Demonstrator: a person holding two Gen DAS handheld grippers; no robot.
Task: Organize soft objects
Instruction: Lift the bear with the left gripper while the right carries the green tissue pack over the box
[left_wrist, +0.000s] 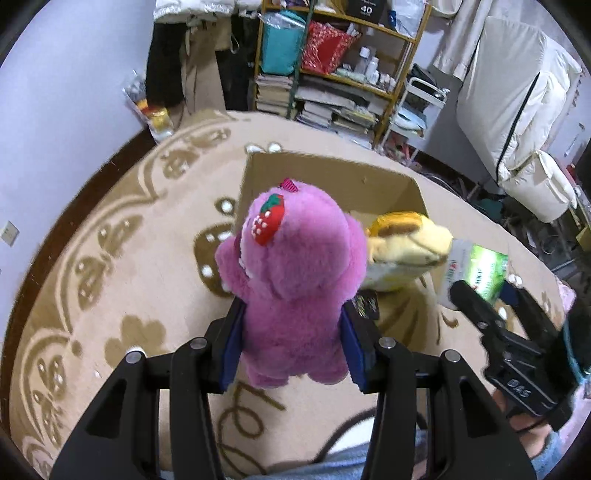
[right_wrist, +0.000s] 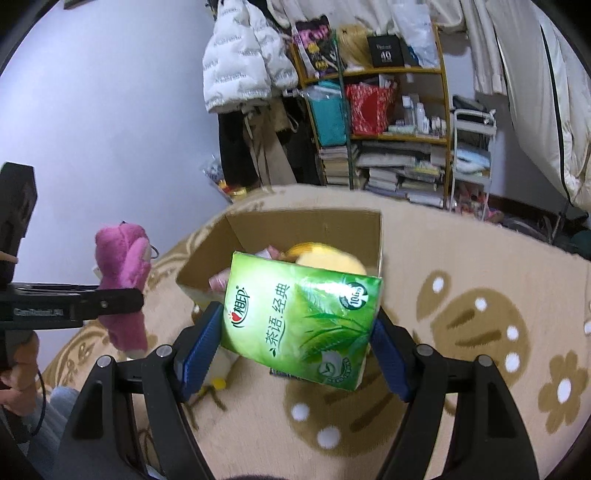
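My left gripper (left_wrist: 291, 314) is shut on a purple plush bear (left_wrist: 295, 269) with a red strawberry on its head, held above the rug in front of an open cardboard box (left_wrist: 325, 177). A yellow plush toy (left_wrist: 406, 243) lies in the box. My right gripper (right_wrist: 295, 321) is shut on a green tissue pack (right_wrist: 303, 317), held above the near edge of the box (right_wrist: 306, 229). In the right wrist view the bear (right_wrist: 123, 280) shows at the left and the yellow toy (right_wrist: 328, 258) sits inside the box. In the left wrist view the tissue pack (left_wrist: 480, 269) shows at the right.
A beige patterned rug (left_wrist: 110, 277) covers the floor. A cluttered shelf with books and bags (left_wrist: 332, 74) stands behind the box. White jackets (right_wrist: 243, 62) hang by the wall. A small yellow object (right_wrist: 218, 384) lies on the rug under the right gripper.
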